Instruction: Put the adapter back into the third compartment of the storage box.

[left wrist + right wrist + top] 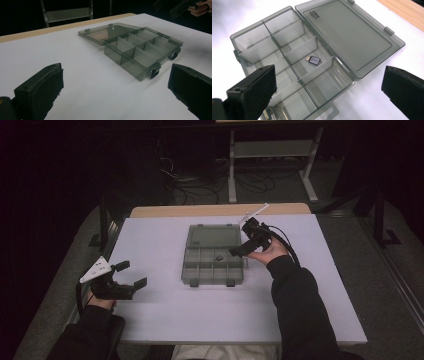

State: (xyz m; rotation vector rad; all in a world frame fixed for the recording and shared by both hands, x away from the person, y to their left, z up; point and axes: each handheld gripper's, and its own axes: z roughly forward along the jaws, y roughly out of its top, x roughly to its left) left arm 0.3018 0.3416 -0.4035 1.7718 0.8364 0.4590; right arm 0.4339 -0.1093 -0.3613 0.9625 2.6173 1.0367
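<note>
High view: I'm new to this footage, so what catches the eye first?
The open grey organiser box at the middle of the white table, lid laid flat behind it. One small dark adapter lies alone in a back-row compartment. The right gripper hangs open over the box's right edge; the left gripper waits open near the table's left edge.

The white table top (165, 315) sits lit at the centre of a dark room, with a light wooden edge (210, 210) along its 12 o'clock side. Grey floor (395, 285) flanks it at 3 and 9 o'clock. At 12 to 1 o'clock stands a white metal frame with a shelf (272, 150); black cables (200, 187) lie tangled on the floor beside it. Surroundings are unlit and indistinct.
</note>
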